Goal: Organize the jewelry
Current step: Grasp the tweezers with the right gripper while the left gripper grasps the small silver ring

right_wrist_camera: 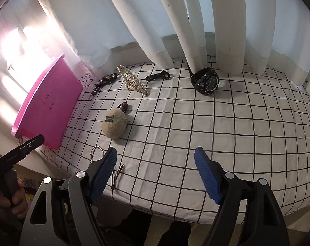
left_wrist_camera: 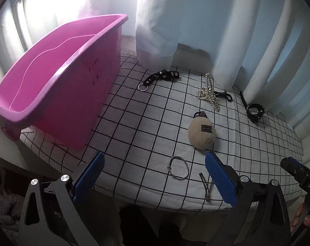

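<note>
left wrist view: left gripper [left_wrist_camera: 155,170] stands with jaws wide apart, nothing between the pads, above the near edge of the checked cloth [left_wrist_camera: 146,123]. silver bangle [left_wrist_camera: 178,167] lies between the fingers' line, hair clip [left_wrist_camera: 206,186] just beside it. pink tub [left_wrist_camera: 58,94] sits at left, empty.

right wrist view: right gripper [right_wrist_camera: 156,174] also spread, holding nothing. plush charm [right_wrist_camera: 114,126], pearl claw clip [right_wrist_camera: 133,80] and black watch [right_wrist_camera: 206,81] lie apart on the cloth.
</note>
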{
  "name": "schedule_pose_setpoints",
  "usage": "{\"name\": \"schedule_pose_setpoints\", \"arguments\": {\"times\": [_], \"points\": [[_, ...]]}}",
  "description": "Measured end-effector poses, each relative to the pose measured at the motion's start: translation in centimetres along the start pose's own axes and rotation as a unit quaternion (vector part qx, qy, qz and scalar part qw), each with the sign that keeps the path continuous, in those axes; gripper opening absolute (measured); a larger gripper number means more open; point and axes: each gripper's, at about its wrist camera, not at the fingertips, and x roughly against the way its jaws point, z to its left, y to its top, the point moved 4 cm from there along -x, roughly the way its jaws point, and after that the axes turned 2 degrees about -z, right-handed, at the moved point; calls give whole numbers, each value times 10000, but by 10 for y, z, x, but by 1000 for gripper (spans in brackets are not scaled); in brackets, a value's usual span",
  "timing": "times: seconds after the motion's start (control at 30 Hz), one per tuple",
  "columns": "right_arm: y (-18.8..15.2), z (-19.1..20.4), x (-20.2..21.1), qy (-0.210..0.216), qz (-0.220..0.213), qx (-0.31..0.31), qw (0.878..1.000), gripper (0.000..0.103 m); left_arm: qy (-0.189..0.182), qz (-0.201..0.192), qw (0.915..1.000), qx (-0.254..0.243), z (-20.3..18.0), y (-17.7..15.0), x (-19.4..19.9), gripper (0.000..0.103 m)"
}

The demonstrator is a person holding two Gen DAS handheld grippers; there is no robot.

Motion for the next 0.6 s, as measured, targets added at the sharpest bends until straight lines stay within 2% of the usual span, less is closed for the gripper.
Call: {"name": "schedule_pose_setpoints", "arguments": {"times": [0.27,0.47,0.6], "points": [[-36,19,-21,322,192,-76,9993,75,73,332,9993,-165,5,-26,-21,97],[-55,33,-22,10,-29,-389,9992,75,-242,338,9971,-642,10,-23,-33,97],[-67,43,-23,-370,-274,-920,9947,75,-610,392,9886,-1320,5,-22,-42,97]]}}
